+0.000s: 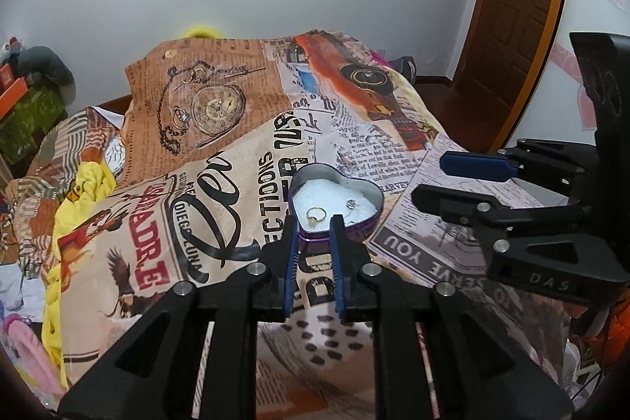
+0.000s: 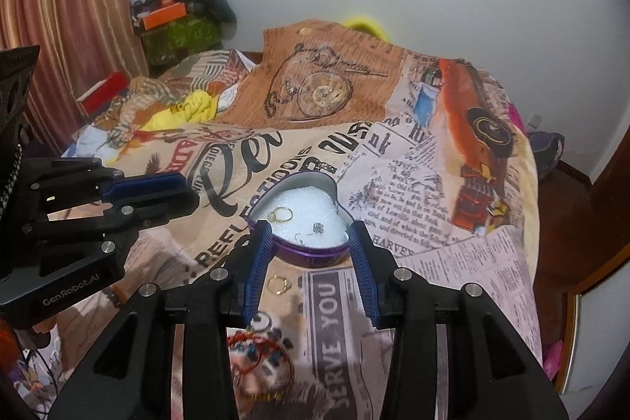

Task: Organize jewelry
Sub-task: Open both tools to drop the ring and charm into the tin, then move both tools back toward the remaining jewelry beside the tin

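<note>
While a gold ring (image 2: 280, 214) and an earring (image 2: 317, 229) already lie in my heart-shaped tin (image 2: 315, 256), another ring (image 2: 278, 284) and a bracelet (image 2: 260, 361) wait on the bedspread (image 2: 453, 262); my left gripper (image 1: 315, 235) is slightly parted, my right gripper (image 2: 311, 235) wider, both empty.

Heart-shaped tin (image 2: 311, 256) — glossy purple metal, white foam lining (image 2: 307, 207); soft matt printed bedspread (image 2: 433, 184) — cloth.

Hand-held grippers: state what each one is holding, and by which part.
Nothing is held. The left hand-held gripper stands slightly open with nothing between its fingers; the right hand-held gripper is open and empty. Both are short of the heart-shaped tin.
</note>
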Action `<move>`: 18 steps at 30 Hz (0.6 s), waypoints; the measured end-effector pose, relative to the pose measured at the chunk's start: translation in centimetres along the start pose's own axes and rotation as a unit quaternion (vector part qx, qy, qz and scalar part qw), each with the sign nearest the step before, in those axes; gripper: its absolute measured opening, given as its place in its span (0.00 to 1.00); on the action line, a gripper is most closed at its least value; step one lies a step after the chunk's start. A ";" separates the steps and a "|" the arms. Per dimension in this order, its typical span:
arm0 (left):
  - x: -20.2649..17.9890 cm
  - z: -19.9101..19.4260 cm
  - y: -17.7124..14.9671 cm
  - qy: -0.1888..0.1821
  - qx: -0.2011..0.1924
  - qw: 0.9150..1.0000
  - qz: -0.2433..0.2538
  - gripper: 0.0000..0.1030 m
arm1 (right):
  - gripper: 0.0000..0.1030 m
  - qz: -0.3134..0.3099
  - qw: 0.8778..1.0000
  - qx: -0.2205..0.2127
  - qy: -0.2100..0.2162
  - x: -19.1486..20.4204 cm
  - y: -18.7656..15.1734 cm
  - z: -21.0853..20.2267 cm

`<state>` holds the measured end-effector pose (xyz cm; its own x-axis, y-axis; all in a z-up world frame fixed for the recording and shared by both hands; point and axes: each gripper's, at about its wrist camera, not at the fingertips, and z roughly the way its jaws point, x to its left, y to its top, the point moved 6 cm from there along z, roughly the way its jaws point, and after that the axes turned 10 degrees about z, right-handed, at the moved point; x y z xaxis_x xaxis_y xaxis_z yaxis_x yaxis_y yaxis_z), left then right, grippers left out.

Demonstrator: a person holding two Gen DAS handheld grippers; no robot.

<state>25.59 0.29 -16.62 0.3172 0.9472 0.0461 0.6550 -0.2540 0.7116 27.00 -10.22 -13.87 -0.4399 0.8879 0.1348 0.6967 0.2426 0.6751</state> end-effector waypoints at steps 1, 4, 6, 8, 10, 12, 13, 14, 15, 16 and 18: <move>-0.2 -0.3 0.0 0.000 -0.001 1.000 0.000 0.18 | 0.36 0.002 1.000 -0.003 -0.002 -0.1 -0.2 -0.5; -0.8 -1.4 -0.4 0.001 -0.003 1.000 0.001 0.26 | 0.36 0.009 1.000 -0.005 -0.002 -0.2 -0.7 -1.6; -1.3 -1.9 -0.9 0.000 -0.002 1.000 0.001 0.32 | 0.36 0.010 1.000 -0.005 -0.005 -0.3 -1.3 -2.2; -1.8 -2.1 -1.3 -0.004 0.002 1.000 0.003 0.33 | 0.36 0.010 1.000 -0.004 -0.008 -0.3 -2.0 -2.6; -2.3 -2.0 -1.8 -0.007 0.010 1.000 0.005 0.33 | 0.36 0.012 1.000 0.000 -0.009 -0.4 -2.7 -2.8; -3.0 -1.7 -2.5 -0.014 0.022 1.000 0.007 0.33 | 0.36 0.015 1.000 0.004 -0.011 -0.7 -3.3 -3.0; -3.3 -1.5 -2.9 -0.017 0.028 0.999 0.008 0.33 | 0.36 0.017 1.000 0.007 -0.013 -0.8 -3.7 -3.0; -3.7 -1.4 -3.2 -0.019 0.032 0.999 0.010 0.33 | 0.36 0.020 1.000 0.010 -0.012 -0.9 -4.1 -3.0; -3.9 -1.4 -3.5 -0.020 0.034 0.999 0.010 0.33 | 0.36 0.023 1.000 0.014 -0.009 -0.9 -4.6 -3.0; -4.2 -1.3 -3.8 -0.021 0.037 0.999 0.011 0.33 | 0.36 0.026 0.999 0.017 -0.006 -0.9 -5.0 -3.1; -4.4 -1.1 -4.5 -0.022 0.042 0.999 0.008 0.33 | 0.36 0.031 0.999 0.025 0.000 -0.8 -5.8 -3.2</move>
<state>20.48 -2.54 -19.21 0.3573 0.9337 0.0246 0.7047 -0.2867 0.6490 21.50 -13.59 -15.63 -0.3946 0.9020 0.1753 0.7505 0.2063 0.6278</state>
